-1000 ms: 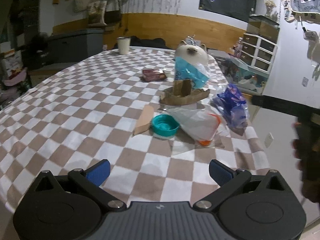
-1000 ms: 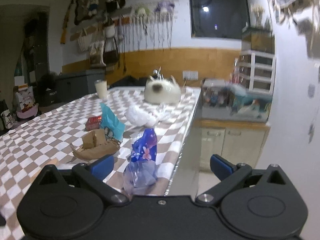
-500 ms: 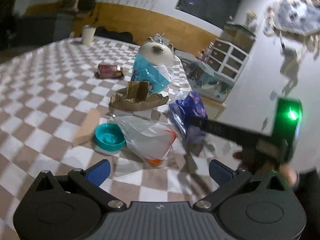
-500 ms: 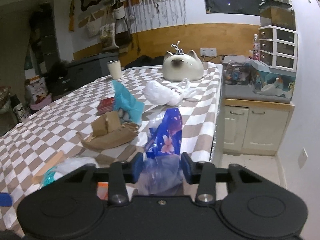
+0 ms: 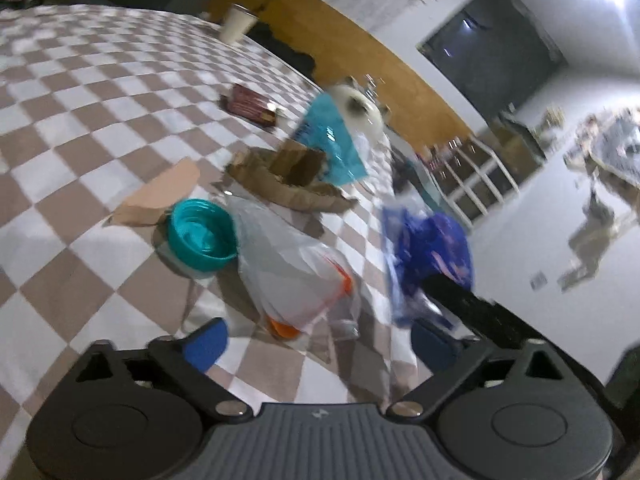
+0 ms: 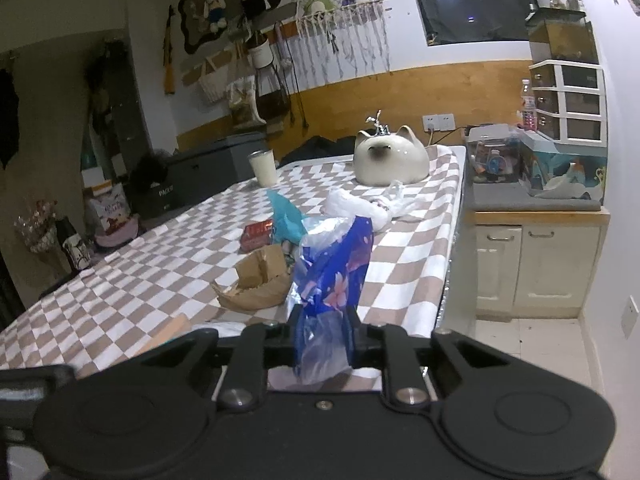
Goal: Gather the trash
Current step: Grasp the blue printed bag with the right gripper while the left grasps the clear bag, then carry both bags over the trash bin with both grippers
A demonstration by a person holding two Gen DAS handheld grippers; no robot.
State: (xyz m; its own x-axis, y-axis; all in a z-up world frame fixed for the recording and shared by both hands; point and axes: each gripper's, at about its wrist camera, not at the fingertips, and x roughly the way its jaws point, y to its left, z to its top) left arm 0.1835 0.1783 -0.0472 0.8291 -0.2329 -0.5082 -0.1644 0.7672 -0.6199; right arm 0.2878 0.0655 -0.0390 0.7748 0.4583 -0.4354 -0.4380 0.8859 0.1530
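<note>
My right gripper (image 6: 323,334) is closing on the blue bag (image 6: 334,276) at the table's (image 6: 120,280) edge, my left gripper (image 5: 320,344), spread, starts narrowing over the clear bag (image 5: 292,264); most trash remains uncollected.

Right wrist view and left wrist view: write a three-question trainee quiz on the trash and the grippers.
1. True or false: the right gripper has the blue bag between its closing jaws.
2. Which thing lies right beside the teal bowl, on the side toward the table edge? A) clear plastic bag B) red packet C) cup
3. Fill in: the left gripper has ____ between its fingers.

Key: 1 true. 2 A, the clear plastic bag. 3 nothing; it hovers over the checked tablecloth, its jaws closing a little.
</note>
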